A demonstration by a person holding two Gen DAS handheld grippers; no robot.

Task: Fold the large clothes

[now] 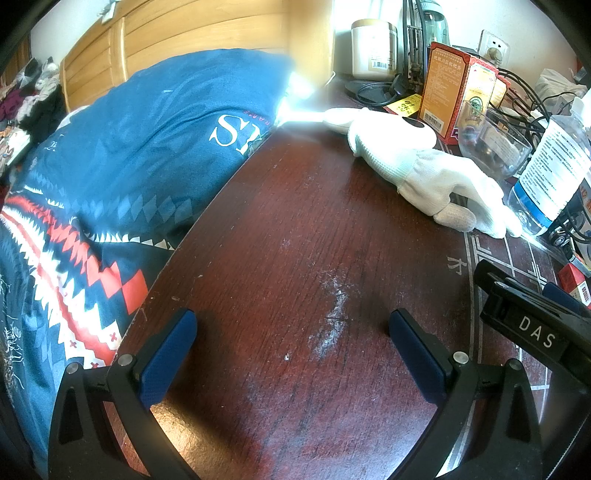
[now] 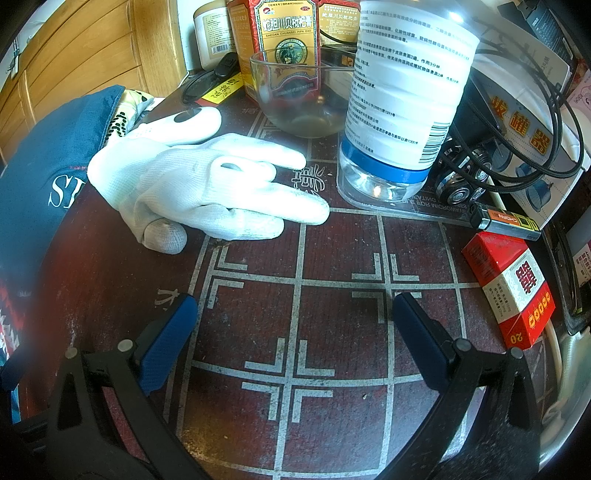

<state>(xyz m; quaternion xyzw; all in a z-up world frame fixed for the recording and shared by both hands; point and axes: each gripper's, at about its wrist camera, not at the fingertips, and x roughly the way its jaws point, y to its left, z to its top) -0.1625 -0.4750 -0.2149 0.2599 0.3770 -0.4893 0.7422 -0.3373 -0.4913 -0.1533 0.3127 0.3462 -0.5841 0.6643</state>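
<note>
Both grippers are seen low over a dark red wooden table (image 1: 295, 229), each with its blue-padded fingers spread wide and nothing between them. The left gripper (image 1: 291, 332) is held above bare, scuffed wood; the right gripper (image 2: 293, 317) is held above a pale grid of lines printed on the tabletop, and part of its black body is caught at the right edge of the left view.

The large garment (image 1: 110, 155) — blue cloth with white letters and a red-and-white diamond band — is heaped just beside the table's left edge, in front of a wooden headboard (image 1: 177, 33), and is touched by neither gripper.

A white glove (image 2: 207, 177) is laid flat on the table beyond the fingers. Behind it a clear glass bowl (image 2: 299, 96) is set, in which only a thin pale residue at the bottom can be made out. Just to its right a clear plastic bottle (image 2: 402, 96) with a white label and blue band is stood — its contents cannot be told. A red-and-gold medicine box (image 2: 284, 40) and a cream jar (image 2: 210, 33) are stood behind the bowl, both closed. A red carton (image 2: 513, 291) is laid near the right fingers, beside a tangle of black cables (image 2: 517, 122)
</note>
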